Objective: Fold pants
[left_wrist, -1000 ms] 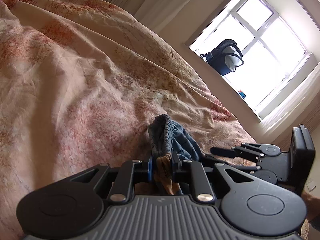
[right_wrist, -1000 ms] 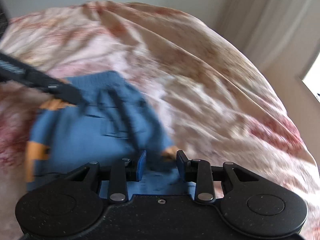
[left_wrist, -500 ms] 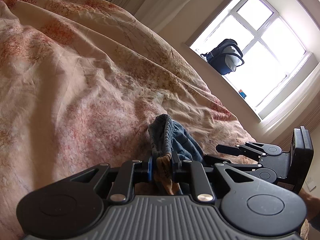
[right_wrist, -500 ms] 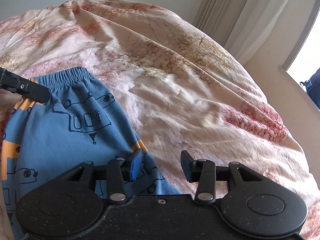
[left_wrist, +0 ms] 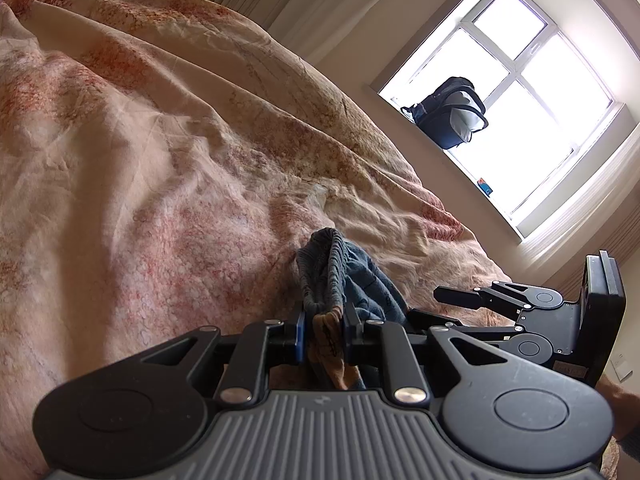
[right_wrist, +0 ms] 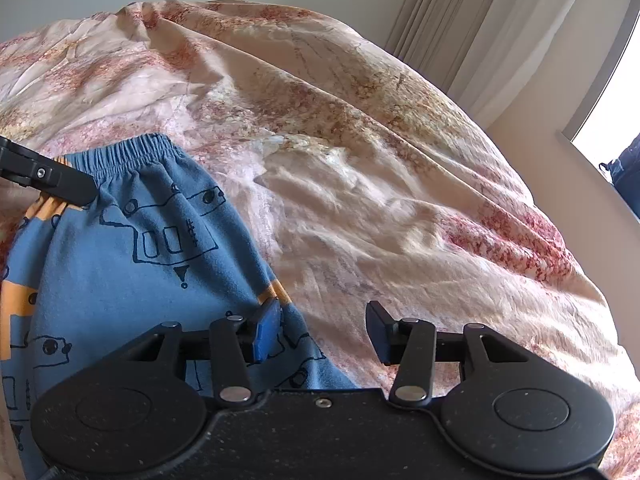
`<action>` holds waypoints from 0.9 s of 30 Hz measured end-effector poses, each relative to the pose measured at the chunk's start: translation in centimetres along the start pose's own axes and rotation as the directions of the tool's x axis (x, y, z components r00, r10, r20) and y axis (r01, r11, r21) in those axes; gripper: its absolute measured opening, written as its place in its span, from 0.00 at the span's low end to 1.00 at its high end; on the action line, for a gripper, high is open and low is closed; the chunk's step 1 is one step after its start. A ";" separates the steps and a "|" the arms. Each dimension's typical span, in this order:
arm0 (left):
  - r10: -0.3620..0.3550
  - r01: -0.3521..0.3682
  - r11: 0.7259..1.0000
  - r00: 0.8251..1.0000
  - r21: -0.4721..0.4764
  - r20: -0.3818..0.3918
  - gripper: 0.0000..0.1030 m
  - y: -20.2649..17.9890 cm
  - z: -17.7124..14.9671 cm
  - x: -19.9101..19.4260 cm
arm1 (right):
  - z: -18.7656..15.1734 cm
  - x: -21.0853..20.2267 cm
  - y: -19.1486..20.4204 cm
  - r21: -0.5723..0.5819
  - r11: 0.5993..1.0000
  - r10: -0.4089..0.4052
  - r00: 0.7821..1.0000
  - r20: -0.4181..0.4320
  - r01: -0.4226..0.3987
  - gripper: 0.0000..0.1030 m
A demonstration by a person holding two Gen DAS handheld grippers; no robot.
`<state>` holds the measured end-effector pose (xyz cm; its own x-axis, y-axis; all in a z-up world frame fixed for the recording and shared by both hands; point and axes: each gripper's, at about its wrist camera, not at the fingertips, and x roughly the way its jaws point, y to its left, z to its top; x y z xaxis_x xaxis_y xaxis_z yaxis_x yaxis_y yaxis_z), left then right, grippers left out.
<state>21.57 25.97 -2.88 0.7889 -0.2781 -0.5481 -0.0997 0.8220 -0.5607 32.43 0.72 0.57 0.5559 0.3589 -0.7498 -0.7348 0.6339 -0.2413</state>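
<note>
Blue pants [right_wrist: 120, 264] with dark line drawings and orange trim lie on the bed at the left of the right wrist view, elastic waistband at the far end. My left gripper [left_wrist: 323, 334] is shut on a bunched fold of the pants [left_wrist: 340, 276] at the waistband's left corner; its fingers [right_wrist: 60, 182] show in the right wrist view too. My right gripper [right_wrist: 322, 330] is open and empty, its left finger over the pants' right edge. It also shows at the right of the left wrist view [left_wrist: 452, 304].
The bed is covered by a rumpled pink and tan floral sheet [right_wrist: 360, 160]. A window [left_wrist: 520, 100] with a dark blue bag [left_wrist: 448, 114] on its sill is at the right. Pale curtains [right_wrist: 500, 32] hang beyond the bed.
My right gripper has opened wide, let go of the pants and drawn to the right. The pants now lie flat. My left gripper has kept its hold.
</note>
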 end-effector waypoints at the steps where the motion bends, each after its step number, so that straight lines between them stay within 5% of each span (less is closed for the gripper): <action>1: 0.000 0.000 1.000 1.000 0.000 0.000 0.18 0.0 0.0 0.0 | 0.0 0.0 0.0 0.000 1.000 0.000 1.000 0.000 0.000 0.49; 9: 0.000 0.000 1.000 1.000 0.001 0.000 0.18 0.0 0.0 0.0 | 0.1 -0.1 0.1 -0.006 1.000 -0.006 1.000 0.005 0.006 0.51; 17: 0.004 -0.004 1.000 1.000 0.014 0.001 0.18 -0.2 0.1 0.0 | -0.7 -2.7 1.6 0.037 0.999 0.023 0.998 0.059 -0.025 0.76; 22: 0.006 -0.006 1.000 1.000 0.026 0.003 0.18 -0.4 0.2 -0.1 | -1.5 -3.3 3.9 0.007 0.998 0.061 0.997 0.041 -0.061 0.82; 27: 0.009 -0.010 0.998 1.000 0.057 0.018 0.18 -1.3 0.4 -0.5 | -0.9 -3.2 4.6 0.037 0.999 0.000 1.000 0.020 -0.001 0.86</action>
<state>21.51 25.29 -1.63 0.7987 -0.2615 -0.5420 -0.0734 0.8516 -0.5190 26.95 1.85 1.35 0.5637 0.3724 -0.7373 -0.7201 0.6588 -0.2179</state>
